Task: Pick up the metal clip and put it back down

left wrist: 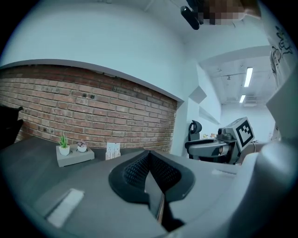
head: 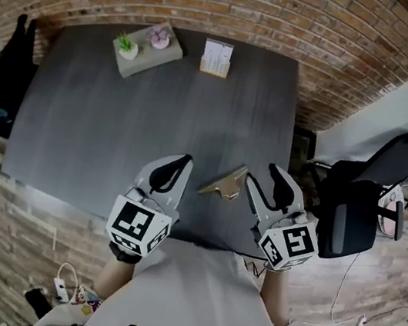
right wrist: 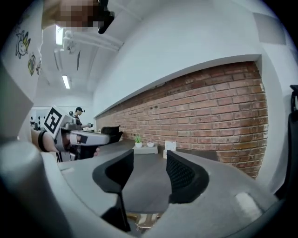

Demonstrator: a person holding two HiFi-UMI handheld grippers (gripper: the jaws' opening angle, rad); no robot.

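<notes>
Head view: metal clip [head: 224, 184] lies on the table [head: 102, 117] btwn both tools, touching neither. It sits just left of the right tool [head: 265, 180], so the right hand is nearer than the left tool [head: 176, 166]. Clip's long axis slants lower-left to upper-right.

Left gripper view: jaws pressed together, empty.

Right gripper view: jaws partly apart, nothing btwn pads; a brassy glint below them, prob. the clip.

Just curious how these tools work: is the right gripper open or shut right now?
Open. The right gripper has its dark pads apart with only table between them; the metal clip lies ungripped.
</notes>
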